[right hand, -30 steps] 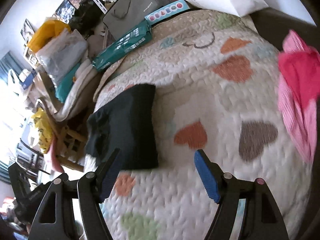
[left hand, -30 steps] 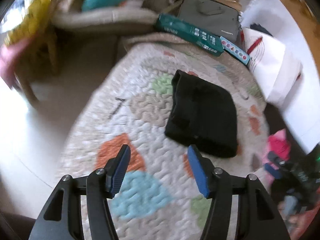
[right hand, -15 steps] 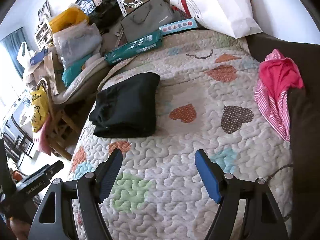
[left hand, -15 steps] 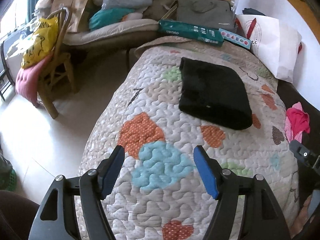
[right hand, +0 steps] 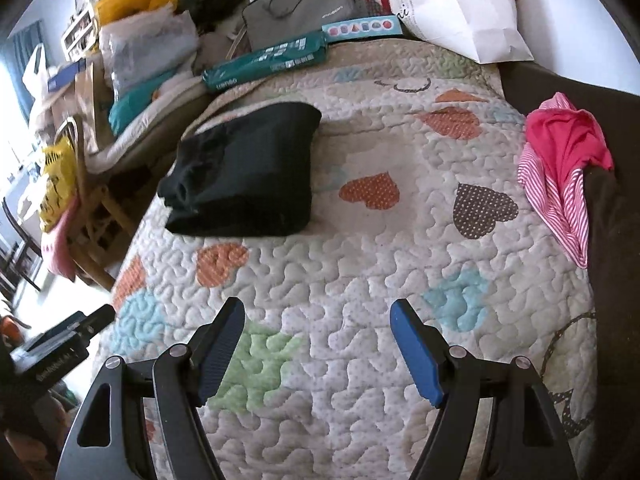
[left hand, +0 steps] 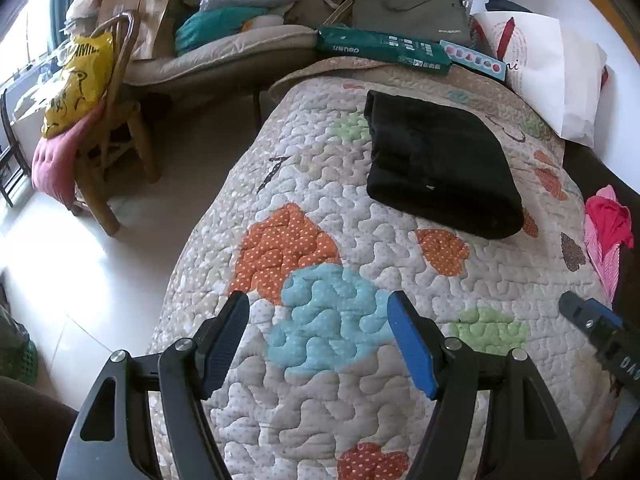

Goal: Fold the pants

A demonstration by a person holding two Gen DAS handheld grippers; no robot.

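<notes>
The black pants (left hand: 436, 160) lie folded into a compact rectangle on the quilted heart-pattern bedspread (left hand: 340, 400), toward its far end. They show in the right wrist view (right hand: 244, 168) at the left side of the bed. My left gripper (left hand: 320, 340) is open and empty, held above the near part of the quilt, well short of the pants. My right gripper (right hand: 318, 344) is open and empty too, over the near quilt. The right gripper's tip shows at the right edge of the left wrist view (left hand: 592, 320).
A pink and striped garment (right hand: 560, 168) lies at the bed's right edge. A green box (left hand: 384, 50), a grey bag (left hand: 412, 16) and a white paper bag (left hand: 552, 76) crowd the far end. A wooden chair (left hand: 108, 152) with a yellow bag stands left, on the floor.
Both grippers have pulled back and up from the folded pants, so the pants now lie farther ahead. The jaws stand wider than a second ago.
</notes>
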